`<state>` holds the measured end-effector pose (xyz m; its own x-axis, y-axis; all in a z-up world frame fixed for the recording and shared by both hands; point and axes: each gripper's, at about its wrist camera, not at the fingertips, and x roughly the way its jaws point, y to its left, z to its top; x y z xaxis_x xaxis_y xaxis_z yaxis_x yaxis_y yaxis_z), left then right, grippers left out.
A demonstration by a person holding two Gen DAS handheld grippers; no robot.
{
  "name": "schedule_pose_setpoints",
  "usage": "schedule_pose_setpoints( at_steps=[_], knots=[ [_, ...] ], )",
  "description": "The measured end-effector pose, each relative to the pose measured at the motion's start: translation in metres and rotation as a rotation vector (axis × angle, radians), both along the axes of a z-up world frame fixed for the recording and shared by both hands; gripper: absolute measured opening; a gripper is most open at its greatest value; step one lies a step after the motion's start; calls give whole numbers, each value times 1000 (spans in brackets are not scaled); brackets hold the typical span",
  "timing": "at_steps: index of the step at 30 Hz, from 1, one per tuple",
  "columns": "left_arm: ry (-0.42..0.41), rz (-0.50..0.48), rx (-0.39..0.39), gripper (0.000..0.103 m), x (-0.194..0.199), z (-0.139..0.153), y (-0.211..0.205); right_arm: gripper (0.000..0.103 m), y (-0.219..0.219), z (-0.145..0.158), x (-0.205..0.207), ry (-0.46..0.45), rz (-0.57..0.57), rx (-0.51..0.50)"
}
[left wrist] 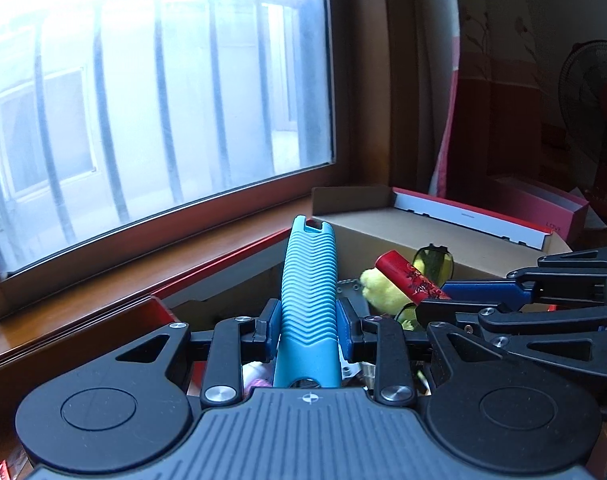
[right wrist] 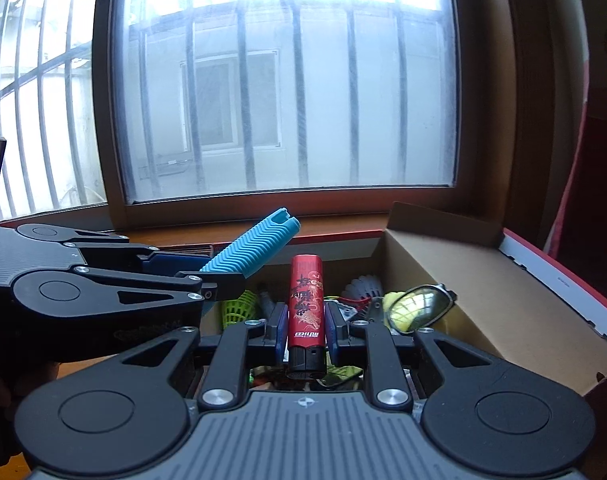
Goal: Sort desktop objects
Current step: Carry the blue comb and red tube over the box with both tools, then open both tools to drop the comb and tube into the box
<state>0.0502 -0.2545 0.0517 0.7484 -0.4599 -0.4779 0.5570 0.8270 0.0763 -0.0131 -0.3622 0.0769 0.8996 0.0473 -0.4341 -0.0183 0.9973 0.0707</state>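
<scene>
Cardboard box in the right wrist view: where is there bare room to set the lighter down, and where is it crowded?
The cardboard box has bare floor on its right side, between the glasses and the red-edged lid. Its left end is crowded: shuttlecocks, a green ball, small clutter. The right gripper holds the lighter; the left gripper the blue ribbed handle.

Glasses (right wrist: 419, 307) rest in the box (right wrist: 503, 280) — window (right wrist: 287, 92) behind.

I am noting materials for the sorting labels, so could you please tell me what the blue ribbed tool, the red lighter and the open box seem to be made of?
Blue ribbed tool: probably matte plastic or rubber, with moulded wavy ridges and no glare.
Red lighter: likely glossy plastic or a printed wrap, with a black cap end.
Open box: brown cardboard, dull, with folded flaps.
</scene>
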Motion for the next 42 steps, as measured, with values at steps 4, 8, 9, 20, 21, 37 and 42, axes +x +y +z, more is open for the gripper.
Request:
schedule_pose_setpoints(
  at_steps=[4, 8, 9, 20, 21, 37, 42],
  knots=[
    [6, -31, 9, 30, 3, -3, -12, 21, -11, -4, -1, 9, -28, 6],
    [17, -54, 16, 30, 7, -7, -21, 21, -21, -8, 0, 21, -54, 16],
    [21, -57, 18, 30, 8, -9, -23, 21, -23, -9, 0, 24, -60, 18],
    [53, -73, 26, 30, 18, -17, -29, 21, -33, -17, 7, 49, -90, 23],
    [57, -73, 26, 30, 18, -17, -28, 21, -34, -17, 8, 51, -91, 23],
    [93, -72, 29, 31, 30, -27, -30, 21, -36, -21, 14, 78, -124, 17],
    [95, -65, 26, 34, 30, -27, -30, 23, -37, -20, 14, 77, -140, 23]
  ],
)
